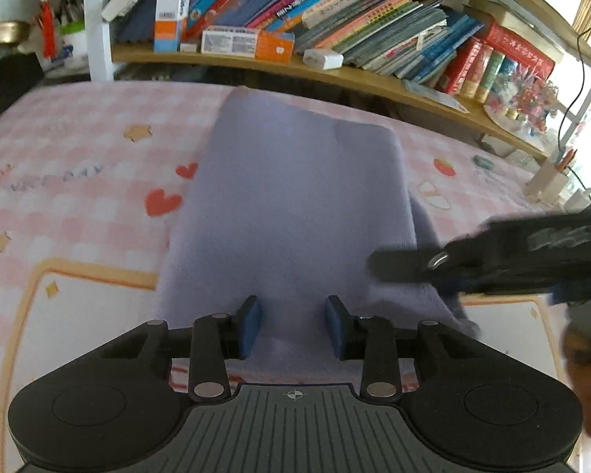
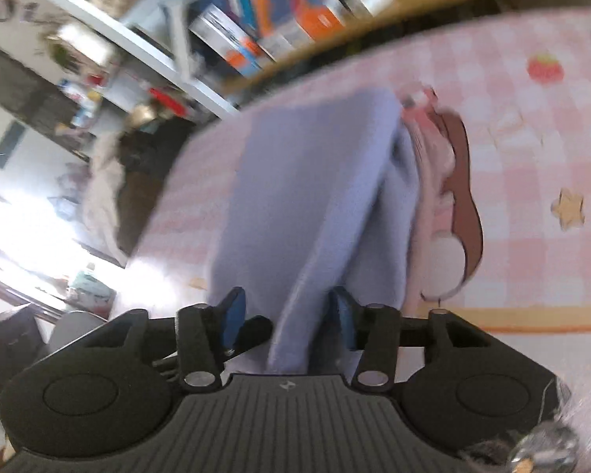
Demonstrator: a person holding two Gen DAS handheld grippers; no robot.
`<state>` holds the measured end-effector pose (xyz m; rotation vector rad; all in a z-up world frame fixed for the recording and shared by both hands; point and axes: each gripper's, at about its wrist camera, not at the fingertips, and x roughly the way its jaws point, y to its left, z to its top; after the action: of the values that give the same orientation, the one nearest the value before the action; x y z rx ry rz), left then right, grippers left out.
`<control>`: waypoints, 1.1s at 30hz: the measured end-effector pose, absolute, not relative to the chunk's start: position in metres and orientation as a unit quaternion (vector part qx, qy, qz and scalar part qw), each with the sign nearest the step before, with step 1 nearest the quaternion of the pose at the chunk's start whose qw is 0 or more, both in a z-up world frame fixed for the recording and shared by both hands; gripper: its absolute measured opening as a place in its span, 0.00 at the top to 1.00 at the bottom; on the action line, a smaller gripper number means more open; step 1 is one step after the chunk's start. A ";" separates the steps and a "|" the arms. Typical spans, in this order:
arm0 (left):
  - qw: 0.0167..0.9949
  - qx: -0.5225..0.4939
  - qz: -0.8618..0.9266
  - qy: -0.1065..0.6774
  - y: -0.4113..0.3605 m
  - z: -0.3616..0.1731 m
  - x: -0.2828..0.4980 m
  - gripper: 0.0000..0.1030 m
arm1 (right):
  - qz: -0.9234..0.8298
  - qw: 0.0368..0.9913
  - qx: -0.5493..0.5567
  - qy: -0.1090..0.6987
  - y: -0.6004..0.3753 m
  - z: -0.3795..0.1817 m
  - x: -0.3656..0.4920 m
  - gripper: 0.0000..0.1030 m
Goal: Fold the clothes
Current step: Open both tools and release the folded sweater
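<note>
A lavender cloth (image 1: 295, 205) lies folded on the pink checked bedspread (image 1: 78, 165). My left gripper (image 1: 294, 325) is open, its blue pads just above the cloth's near edge. My right gripper (image 1: 398, 266) comes in from the right over the cloth's right edge. In the right wrist view the right gripper (image 2: 287, 321) is open with a raised fold of the lavender cloth (image 2: 315, 181) running between its blue pads, neither pad pressing it. This view is tilted and blurred.
A wooden shelf (image 1: 335, 75) of books and boxes runs along the far side of the bed. A white post (image 1: 96, 19) stands at the back left. Cables and small items sit at the far right (image 1: 551, 181).
</note>
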<state>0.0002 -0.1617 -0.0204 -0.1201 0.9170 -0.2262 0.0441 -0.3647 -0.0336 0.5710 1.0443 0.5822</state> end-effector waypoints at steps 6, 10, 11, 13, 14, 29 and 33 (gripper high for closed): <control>0.887 -0.075 -0.115 0.441 -0.151 -0.021 0.000 0.66 | 0.325 0.793 0.318 0.405 -0.393 -0.021 0.016 0.94; 0.886 -0.066 -0.116 0.444 -0.154 -0.025 0.003 0.65 | 0.240 0.792 0.340 0.446 -0.404 -0.051 0.015 0.94; 0.886 -0.064 -0.117 0.444 -0.154 -0.025 0.003 0.64 | 0.227 0.785 0.354 0.456 -0.407 -0.060 0.017 0.94; 0.885 -0.061 -0.120 0.445 -0.154 -0.025 0.004 0.64 | 0.212 0.779 0.362 0.467 -0.408 -0.070 0.019 0.94; 0.885 -0.059 -0.121 0.445 -0.154 -0.025 0.005 0.64 | 0.215 0.784 0.350 0.466 -0.406 -0.067 0.019 0.94; 0.885 -0.066 -0.129 0.443 -0.151 -0.025 0.003 0.63 | 0.211 0.791 0.352 0.454 -0.382 -0.051 0.036 0.56; 0.884 -0.070 -0.129 0.443 -0.150 -0.025 0.004 0.63 | 0.217 0.791 0.333 0.465 -0.374 -0.051 0.043 0.77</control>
<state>0.0038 -0.1500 -0.0252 -0.1452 0.9229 -0.2683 0.0429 -0.3737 -0.0508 0.7166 0.9996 0.4668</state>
